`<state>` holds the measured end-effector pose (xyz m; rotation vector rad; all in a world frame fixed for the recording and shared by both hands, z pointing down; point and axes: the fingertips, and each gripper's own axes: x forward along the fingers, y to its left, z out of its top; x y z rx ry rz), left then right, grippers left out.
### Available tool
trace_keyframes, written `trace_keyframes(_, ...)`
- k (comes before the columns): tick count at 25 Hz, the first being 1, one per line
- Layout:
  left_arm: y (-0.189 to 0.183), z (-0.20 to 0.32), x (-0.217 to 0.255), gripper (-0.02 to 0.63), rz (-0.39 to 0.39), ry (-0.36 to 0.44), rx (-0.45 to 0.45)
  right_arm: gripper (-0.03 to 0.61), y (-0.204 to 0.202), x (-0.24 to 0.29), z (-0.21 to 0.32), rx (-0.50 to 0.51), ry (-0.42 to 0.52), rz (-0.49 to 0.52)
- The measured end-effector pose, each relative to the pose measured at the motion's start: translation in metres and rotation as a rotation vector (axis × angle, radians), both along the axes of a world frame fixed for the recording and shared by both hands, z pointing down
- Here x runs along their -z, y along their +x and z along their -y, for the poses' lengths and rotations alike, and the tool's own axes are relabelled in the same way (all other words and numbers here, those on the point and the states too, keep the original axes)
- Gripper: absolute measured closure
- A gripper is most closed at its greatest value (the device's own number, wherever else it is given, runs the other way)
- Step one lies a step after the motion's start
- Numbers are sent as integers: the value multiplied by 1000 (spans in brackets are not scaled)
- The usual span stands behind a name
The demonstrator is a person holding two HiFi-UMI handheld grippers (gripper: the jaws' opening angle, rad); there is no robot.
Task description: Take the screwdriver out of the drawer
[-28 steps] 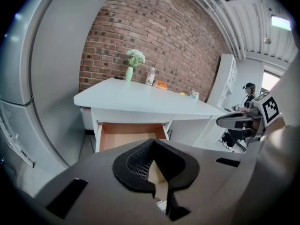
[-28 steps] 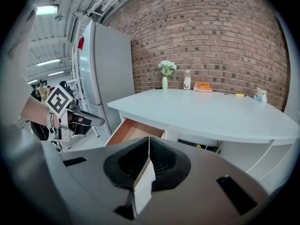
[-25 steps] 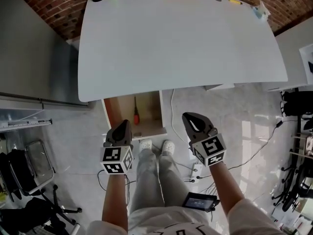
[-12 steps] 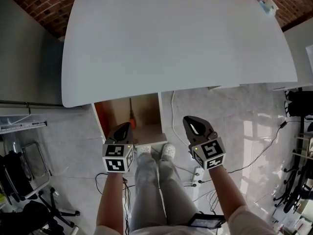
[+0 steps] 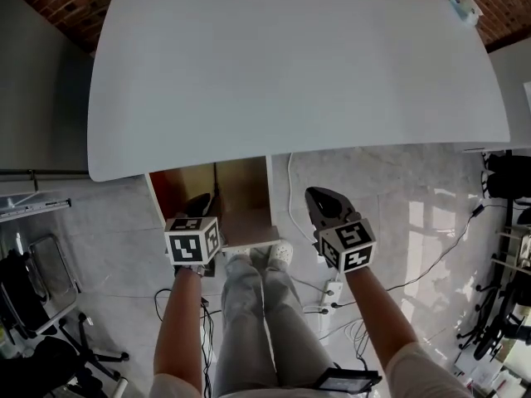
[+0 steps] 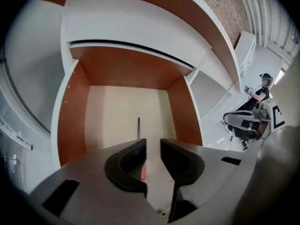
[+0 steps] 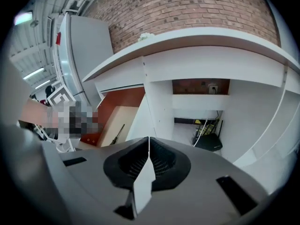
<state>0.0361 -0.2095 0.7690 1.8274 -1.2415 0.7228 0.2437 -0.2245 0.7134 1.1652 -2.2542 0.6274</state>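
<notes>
The table top (image 5: 299,73) is seen as smooth, matt white. The drawer (image 6: 74,121) is walled in reddish-brown, wood-look board. A rough brick wall (image 7: 187,8) is shown at the top.

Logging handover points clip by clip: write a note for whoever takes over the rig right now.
Left hand-held gripper: jaws apart, they have just been opening, nothing gripped. It is aimed into the open drawer, with the red handle of the screwdriver showing through the gap.
Right hand-held gripper: shut, empty, off to the drawer's right.
The screwdriver lies on the drawer floor, untouched.
Done: drawer open. Left: grip the screwdriver and lift it out.
</notes>
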Motion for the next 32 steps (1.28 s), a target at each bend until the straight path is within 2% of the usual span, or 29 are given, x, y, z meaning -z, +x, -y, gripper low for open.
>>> trace_keyframes(1, 3, 1, -3, 483, -15, -21, -7, 557, 2, -6, 1, -24, -12, 5)
trace_keyframes(3, 5, 2, -12, 459, -19, -63, -22, 557, 7, -17, 2, -61, -36, 5)
trace_keyframes(9, 3, 3, -46, 505, 42, -154, -63, 557, 13, -41, 7, -54, -73, -35)
trace_keyframes(13, 0, 2, -65, 505, 82, -201, -105, 557, 8, -59, 9, -23, -111, -65)
trace_keyframes(17, 2, 2, -81, 508, 117, -268, -110, 557, 18, -85, 7, -46, -171, -117)
trace_keyframes(20, -2, 5, -91, 509, 178, -308, -99, 557, 27, -96, 7, -58, -213, -146)
trace_keyframes(22, -8, 8, -97, 512, 210, -322, -81, 557, 29, -101, 7, -50, -226, -158)
trace_keyframes(26, -4, 5, -107, 518, 204, -341, -45, 557, 29, -107, 7, -38, -228, -171)
trace_keyframes(29, -7, 7, -107, 524, 269, -322, -54, 557, 27, -105, 7, -32, -234, -167)
trace_keyframes(32, -8, 6, -108, 549, 249, -324, -44, 557, 25, -106, 5, -27, -234, -160)
